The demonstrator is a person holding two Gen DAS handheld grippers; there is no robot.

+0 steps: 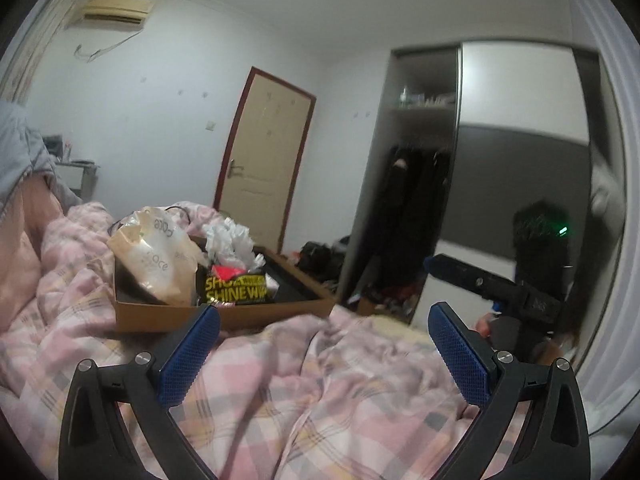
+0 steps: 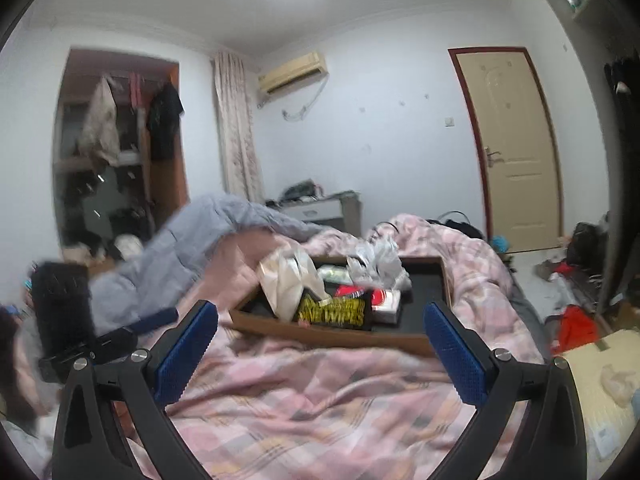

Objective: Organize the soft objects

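A shallow brown cardboard tray [image 1: 168, 316] [image 2: 332, 338] lies on a pink plaid quilt [image 1: 320, 380] [image 2: 304, 392]. It holds a cream paper bag [image 1: 156, 256] [image 2: 284, 280], crumpled white plastic [image 1: 230, 240] [image 2: 376, 258], a black-and-yellow wipes pack [image 1: 236, 288] [image 2: 332, 312] and a red-and-white packet [image 2: 384, 300]. My left gripper [image 1: 324, 348] is open and empty, low over the quilt, short of the tray. My right gripper [image 2: 322, 344] is open and empty, facing the tray. Each gripper shows in the other's view: the right in the left wrist view [image 1: 492, 288], the left in the right wrist view [image 2: 116, 334].
A grey quilt [image 2: 200, 236] is heaped at the bed's head beside a pink pillow [image 1: 20, 240]. A wardrobe [image 1: 460, 180] with hanging dark clothes stands right of the bed, with clutter on the floor [image 2: 572, 320]. A closed door [image 2: 512, 144] is in the far wall. A cardboard box [image 2: 604, 392] sits at right.
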